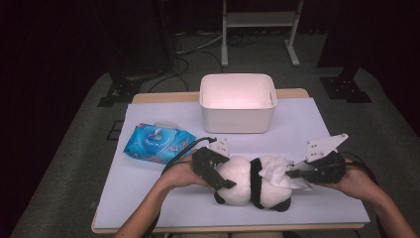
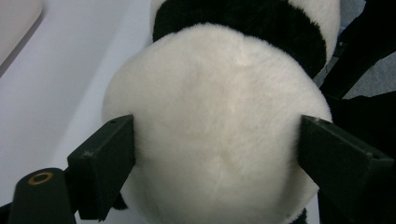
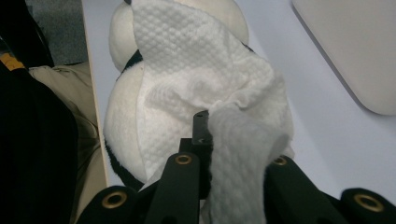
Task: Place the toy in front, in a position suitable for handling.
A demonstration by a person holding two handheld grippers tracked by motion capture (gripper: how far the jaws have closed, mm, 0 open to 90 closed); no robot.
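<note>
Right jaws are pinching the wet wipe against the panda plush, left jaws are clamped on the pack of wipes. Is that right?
Not quite. The left gripper has its jaws around the panda plush, as the left gripper view shows; the pack of wipes lies apart on the table. The right gripper does hold the wet wipe on the plush.

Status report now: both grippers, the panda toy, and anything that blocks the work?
Left gripper clamps plush panda. Right gripper shut on wet wipe, laid on panda. Nothing blocks.
</note>
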